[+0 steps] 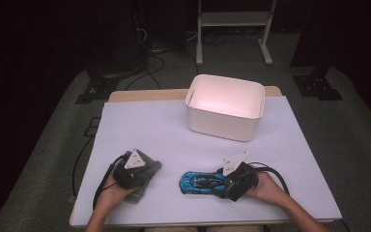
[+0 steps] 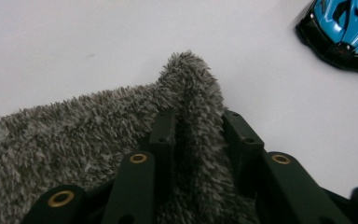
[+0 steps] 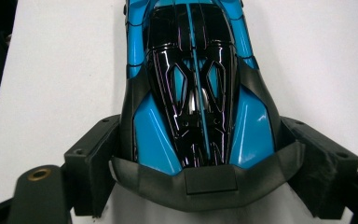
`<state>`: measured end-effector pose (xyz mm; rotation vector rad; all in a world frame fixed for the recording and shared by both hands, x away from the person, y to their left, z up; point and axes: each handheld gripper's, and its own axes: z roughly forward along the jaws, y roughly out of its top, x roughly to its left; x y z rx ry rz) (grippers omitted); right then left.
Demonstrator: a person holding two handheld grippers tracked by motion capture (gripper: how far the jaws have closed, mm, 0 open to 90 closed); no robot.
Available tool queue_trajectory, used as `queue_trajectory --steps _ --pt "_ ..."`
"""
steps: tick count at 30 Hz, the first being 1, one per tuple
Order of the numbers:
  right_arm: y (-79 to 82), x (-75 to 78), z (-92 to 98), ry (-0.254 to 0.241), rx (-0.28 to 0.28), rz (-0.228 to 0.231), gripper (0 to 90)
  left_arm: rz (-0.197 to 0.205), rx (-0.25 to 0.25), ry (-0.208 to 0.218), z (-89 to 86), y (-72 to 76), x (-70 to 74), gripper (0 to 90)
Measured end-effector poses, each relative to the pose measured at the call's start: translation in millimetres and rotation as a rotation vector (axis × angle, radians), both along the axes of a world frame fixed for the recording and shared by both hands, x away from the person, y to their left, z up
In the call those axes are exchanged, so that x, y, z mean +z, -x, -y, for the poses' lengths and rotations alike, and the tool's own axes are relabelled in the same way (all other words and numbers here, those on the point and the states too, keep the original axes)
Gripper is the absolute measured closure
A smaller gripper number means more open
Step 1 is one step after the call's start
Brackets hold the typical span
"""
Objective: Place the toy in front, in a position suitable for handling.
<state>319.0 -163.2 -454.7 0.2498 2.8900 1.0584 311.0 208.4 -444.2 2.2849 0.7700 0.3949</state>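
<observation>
At the lower left of the high view, the left tool [image 1: 147, 175] pinches a raised fold of the grey cloth [image 2: 74, 126], which lies on the counter [image 1: 140, 125]. At lower centre-right, the right tool [image 1: 228, 186] clamps the rear of the blue car [image 1: 200, 182]. Farther up, at centre, stands a white bin [image 1: 222, 123].
</observation>
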Motion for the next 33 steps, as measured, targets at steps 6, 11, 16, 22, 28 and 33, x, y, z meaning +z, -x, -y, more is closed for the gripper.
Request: queue_trajectory --steps 6,11,16,22,28,33 --pt "0.0 0.2 -0.4 0.003 0.001 0.002 18.1 0.002 -0.01 0.089 -2.6 -1.8 9.3 73.9" --pt "-0.2 0.1 0.2 0.0 0.0 0.0 18.3 -0.006 -0.083 0.194 8.4 -0.7 25.9 78.7" --pt "-1.1 -0.1 1.0 -0.008 0.002 -0.002 19.4 0.008 -0.212 0.195 48.5 -2.1 41.9 79.2" --pt "-0.6 -0.3 0.9 -0.008 -0.003 0.001 19.4 -0.001 -0.359 0.154 91.2 -1.8 47.5 79.2" --pt "-0.3 -0.5 1.0 -0.01 -0.005 0.0 19.4 -0.044 -0.452 0.093 124.4 1.5 34.5 78.3" --pt "-0.3 -0.5 1.2 -0.01 -0.004 0.0 19.5 -0.088 -0.465 0.084 130.6 2.4 27.5 59.5"
